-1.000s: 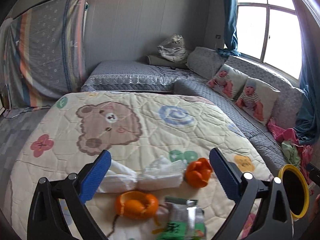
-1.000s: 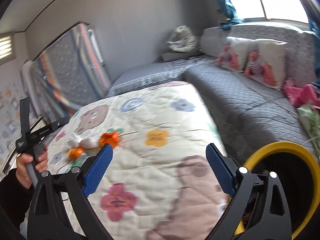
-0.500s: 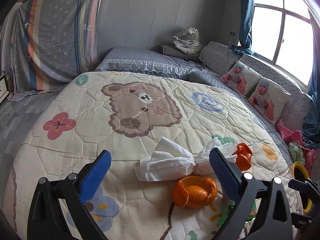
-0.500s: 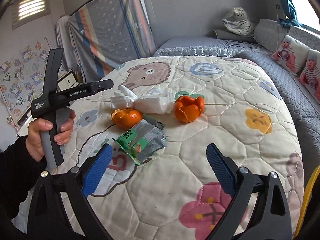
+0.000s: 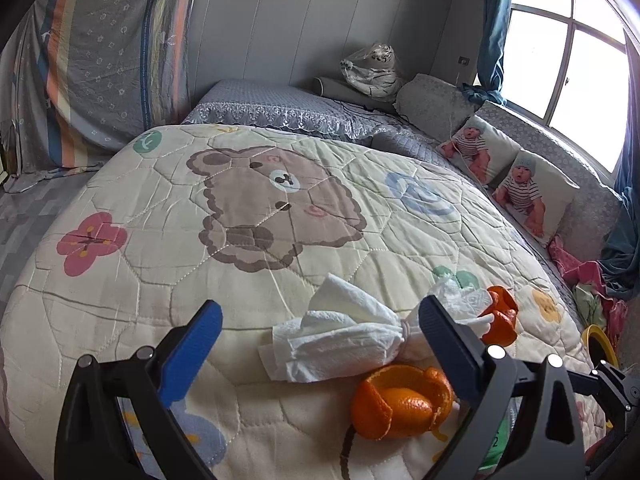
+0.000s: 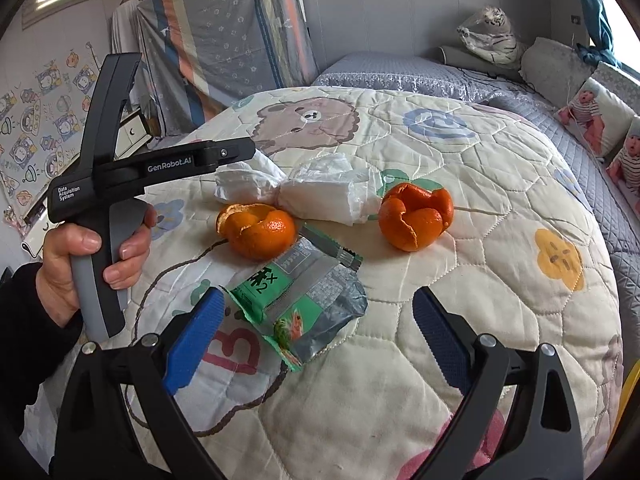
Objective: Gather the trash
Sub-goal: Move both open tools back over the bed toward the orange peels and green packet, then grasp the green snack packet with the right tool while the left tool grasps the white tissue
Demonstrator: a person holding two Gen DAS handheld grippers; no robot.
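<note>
Trash sits in a cluster on the quilt (image 6: 500, 184) w/ the bear print, near its front edge: a green-and-grey snack wrapper (image 6: 304, 300) closest to the right tongs (image 6: 316, 340), its far end touching a hollowed orange peel (image 6: 256, 230); a 2nd orange peel (image 6: 416, 216) lies off to the right, apart from the wrapper; a crumpled white tissue (image 6: 308, 188), twisted at its middle, lies just behind and between both peels, touching each. Right tongs spread wide, nothing between them, the wrapper's near end just ahead of the blue left pad. Left tongs (image 5: 320, 348) also wide apart and empty; in the left wrist view the tissue (image 5: 340, 336) sits between the pads w/ the nearer peel (image 5: 400, 404) just by the right pad, which hides part of the far peel (image 5: 500, 316) and most of the wrapper. A hand (image 6: 80, 264) in a dark sleeve grips the left tool's handle. Yellow-rimmed bin (image 5: 598, 342) at the quilt's right edge; grey sofa bed w/ baby-print cushions (image 5: 504, 176) beyond.
</note>
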